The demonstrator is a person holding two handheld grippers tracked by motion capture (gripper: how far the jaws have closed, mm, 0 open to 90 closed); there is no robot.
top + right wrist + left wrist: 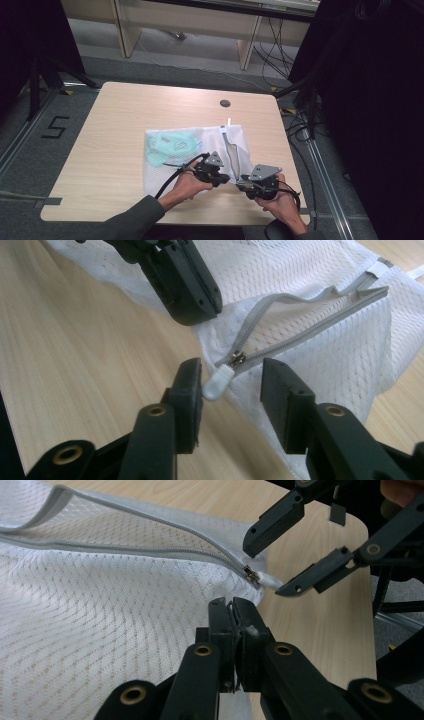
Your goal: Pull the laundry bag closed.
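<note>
Surface [110, 150]: your light wood surface carries everything; a round dark cap [225, 103] sits in it near the far edge.
Floor marking: a black "5" [55, 127] is on the grey floor to the left of the surface. It is the one piece of writing you can read.
Mesh bag [165, 175]: the white mesh bag lies flat on the near right part of the surface. No brand or label on it can be read.
Contents: something pale green [172, 145] shows through the mesh at the bag's far left.
Zip [310, 315]: the grey zip runs along the bag's right side and gapes open for most of its length.
Left tongs [232, 605]: yours are pressed together on the bag's mesh edge, just beside the zip's slider.
Right tongs [227, 377]: yours stand part open around the zip's white pull tab [216, 383]. The tab touches the left-hand pad; the other pad is clear of it, so nothing is gripped.
Hands: both rest at the near edge, close together, at the bag's near right corner.
</note>
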